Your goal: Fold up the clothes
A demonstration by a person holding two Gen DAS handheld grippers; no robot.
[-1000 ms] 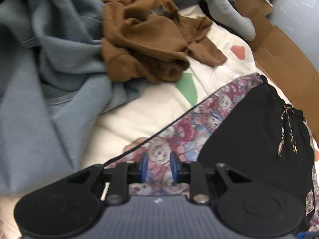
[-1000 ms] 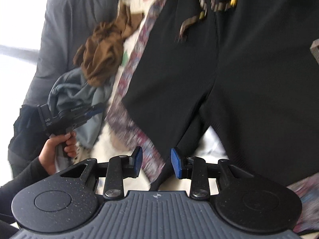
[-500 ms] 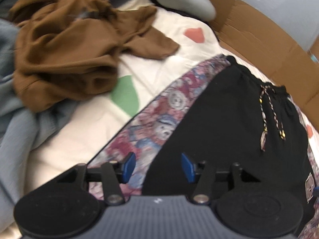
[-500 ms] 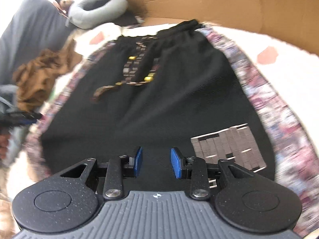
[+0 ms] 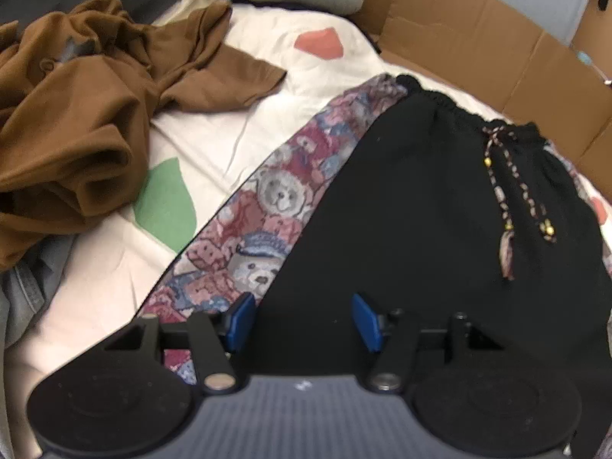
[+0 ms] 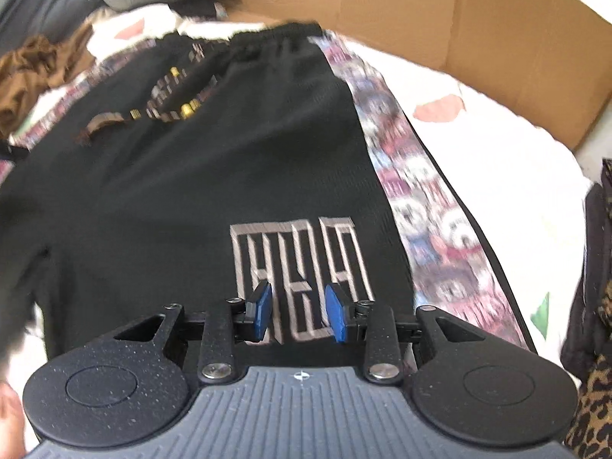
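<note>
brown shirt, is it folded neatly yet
No, the brown shirt lies crumpled in a heap on the white sheet, beside the black shorts.

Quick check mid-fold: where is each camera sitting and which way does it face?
Left wrist: on the left claw, jaws opening and empty, facing steeply down at the black shorts and brown garment.
Right wrist: on the right claw, jaws opening and empty, facing down over the shorts' logo.
Shared: shorts, drawstring, cardboard.

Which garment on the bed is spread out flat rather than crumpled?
The black shorts with teddy-bear side panels lie flat; the brown garment beside them is bunched in a heap.
</note>
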